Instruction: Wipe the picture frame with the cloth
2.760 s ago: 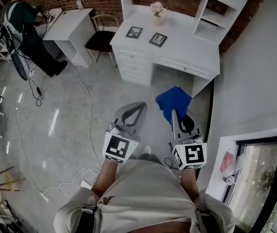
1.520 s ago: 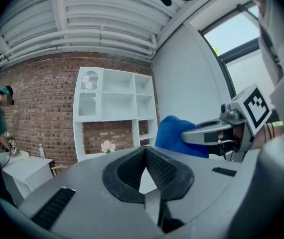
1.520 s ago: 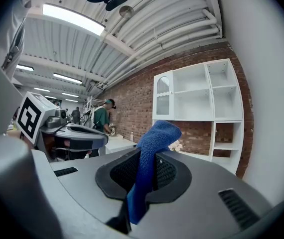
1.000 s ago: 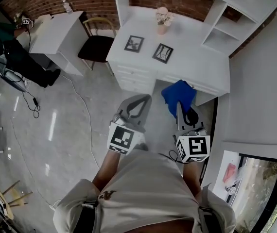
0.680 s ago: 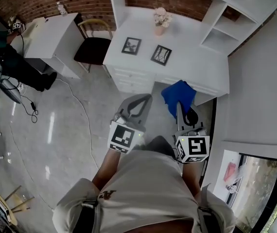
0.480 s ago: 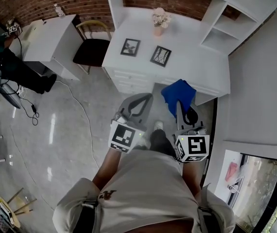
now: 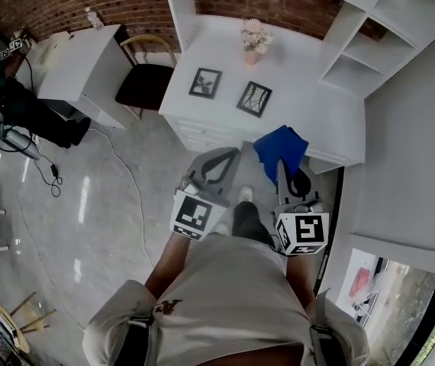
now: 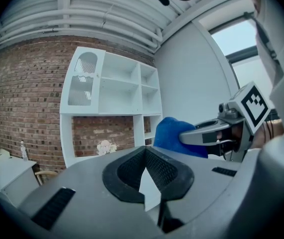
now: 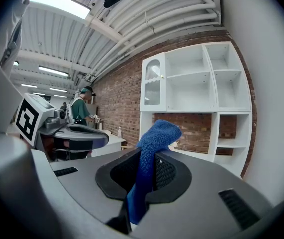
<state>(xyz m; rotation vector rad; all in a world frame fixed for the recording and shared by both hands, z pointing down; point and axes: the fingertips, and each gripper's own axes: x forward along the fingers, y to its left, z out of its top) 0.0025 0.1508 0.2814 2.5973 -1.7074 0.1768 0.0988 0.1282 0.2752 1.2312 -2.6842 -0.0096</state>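
Right gripper [image 7: 280,172] was clamped tight on the blue cloth [image 7: 281,146], while the left gripper [image 7: 230,157] was closed up with nothing in it. One picture frame [image 7: 204,82] and a second frame [image 7: 254,98] lay on the white desk [image 7: 309,82].

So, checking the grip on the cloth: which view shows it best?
The right gripper view: the cloth sits pinched between that gripper's shut jaws. The head view shows a blue bunch at the tip of the right gripper; the left gripper view, only a blue lump behind it.
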